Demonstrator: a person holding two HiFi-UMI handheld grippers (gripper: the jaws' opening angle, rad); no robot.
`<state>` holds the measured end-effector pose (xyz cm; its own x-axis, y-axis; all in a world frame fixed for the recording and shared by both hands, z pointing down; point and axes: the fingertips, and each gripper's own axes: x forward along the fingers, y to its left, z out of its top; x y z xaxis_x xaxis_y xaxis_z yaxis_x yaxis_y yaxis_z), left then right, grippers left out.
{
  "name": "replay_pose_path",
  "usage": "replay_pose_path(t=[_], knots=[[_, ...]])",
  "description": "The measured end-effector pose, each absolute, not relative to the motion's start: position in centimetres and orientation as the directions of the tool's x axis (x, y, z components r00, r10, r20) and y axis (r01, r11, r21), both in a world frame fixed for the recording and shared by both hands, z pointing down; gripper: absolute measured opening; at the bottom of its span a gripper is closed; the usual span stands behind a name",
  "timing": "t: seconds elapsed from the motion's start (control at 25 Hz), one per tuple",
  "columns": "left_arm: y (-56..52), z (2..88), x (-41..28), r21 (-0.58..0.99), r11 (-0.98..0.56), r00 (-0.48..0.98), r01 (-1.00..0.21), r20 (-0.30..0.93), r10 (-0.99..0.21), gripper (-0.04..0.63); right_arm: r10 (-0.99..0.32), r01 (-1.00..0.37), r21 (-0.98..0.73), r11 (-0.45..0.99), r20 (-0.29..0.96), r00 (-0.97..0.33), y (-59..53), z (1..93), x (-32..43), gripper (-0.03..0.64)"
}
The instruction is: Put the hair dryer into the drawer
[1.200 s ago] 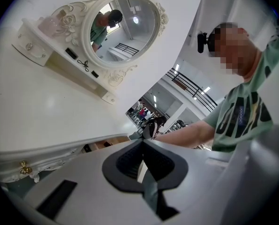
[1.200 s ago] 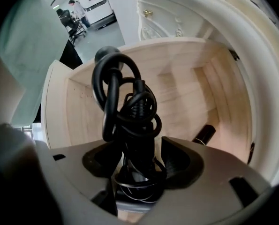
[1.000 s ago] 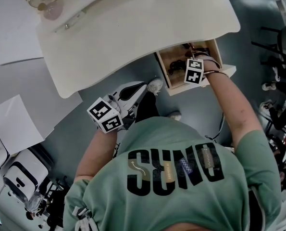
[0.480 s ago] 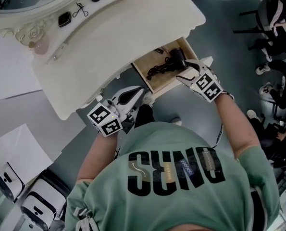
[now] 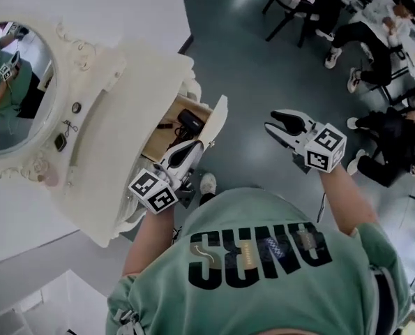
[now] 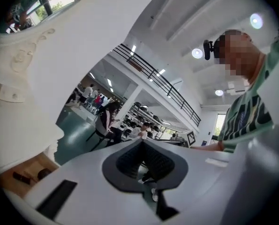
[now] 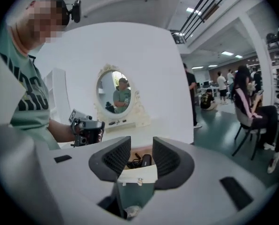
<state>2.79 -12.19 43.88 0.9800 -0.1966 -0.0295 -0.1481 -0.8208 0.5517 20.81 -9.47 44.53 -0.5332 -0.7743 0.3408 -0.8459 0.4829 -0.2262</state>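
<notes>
The black hair dryer [image 5: 190, 122] lies with its cord inside the open wooden drawer [image 5: 217, 119] of the cream vanity. It also shows in the right gripper view, where the hair dryer [image 7: 145, 160] sits beyond the jaws, behind the white drawer front [image 7: 138, 173]. My right gripper [image 5: 275, 122] hangs over the floor to the right of the drawer; its jaws are closing with nothing between them. My left gripper [image 5: 195, 147] is shut and empty, just in front of the drawer's near corner. The left gripper [image 7: 88, 125] is also in the right gripper view.
The vanity top [image 5: 116, 128] carries an oval mirror [image 5: 15, 89] and small items. People sit on chairs [image 5: 374, 26] at the far right, across the grey-green floor [image 5: 263, 68]. A wall stands behind the vanity.
The right gripper came out of the drawer, leaving the hair dryer in it, and rose away to the right. The left gripper moved up toward the drawer. The head view swung round.
</notes>
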Motion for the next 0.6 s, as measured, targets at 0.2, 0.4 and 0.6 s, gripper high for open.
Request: replay_pose_path(t=[0.2,0.4,0.6], knots=[[-9.9,39.5,12.0,0.477,-0.879,0.998,0.001,-0.059,-0.031,0.009,-0.925,-0.942,-0.196,0.273,0.217,-0.313,-1.4,38.5,31.5,0.101],[-6.8,36.0,19.4,0.413,-0.901,0.991,0.131,-0.083,0.106,0.009,-0.99,-0.981,-0.187,0.046,0.122,-0.069,7.3,34.6,39.5,0.04],[-3.6,33.3,25.1,0.367,-0.899,0.971,0.237,-0.101,0.215,0.009,-0.987,-0.966,-0.206,-0.154,0.074,0.142,15.1,33.2,44.3,-0.005]])
